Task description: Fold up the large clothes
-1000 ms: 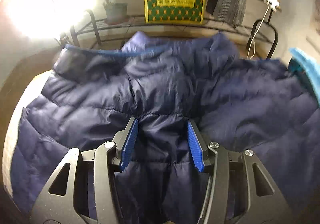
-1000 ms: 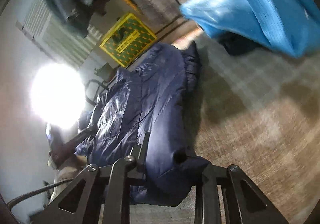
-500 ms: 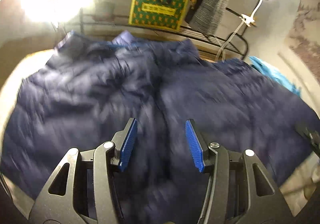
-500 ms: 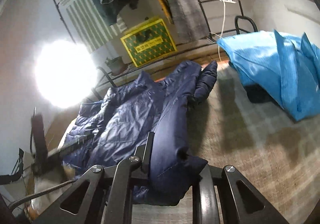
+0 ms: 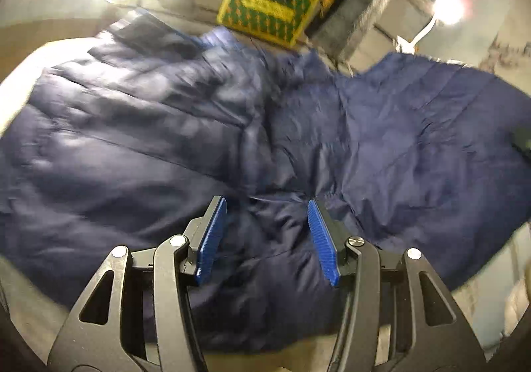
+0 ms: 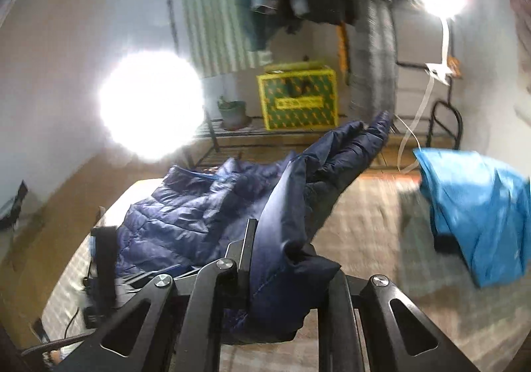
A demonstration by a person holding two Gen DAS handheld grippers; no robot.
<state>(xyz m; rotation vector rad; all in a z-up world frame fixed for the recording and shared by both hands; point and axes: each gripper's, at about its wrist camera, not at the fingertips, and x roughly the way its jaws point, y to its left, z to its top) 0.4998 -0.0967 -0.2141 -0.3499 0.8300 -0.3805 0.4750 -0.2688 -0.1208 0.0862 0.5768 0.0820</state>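
Right gripper (image 6: 285, 275): clamped on a lifted side flap of the navy puffer jacket (image 6: 205, 216). Left gripper (image 5: 267, 235): pads apart, hovering above the jacket's midline, frame centre. Jacket lies mostly spread out; judged early, first fold under way, remaining folds outstanding.

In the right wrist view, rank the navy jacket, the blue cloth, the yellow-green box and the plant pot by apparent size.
1. navy jacket, though nearness to the camera enlarges it
2. blue cloth
3. yellow-green box
4. plant pot
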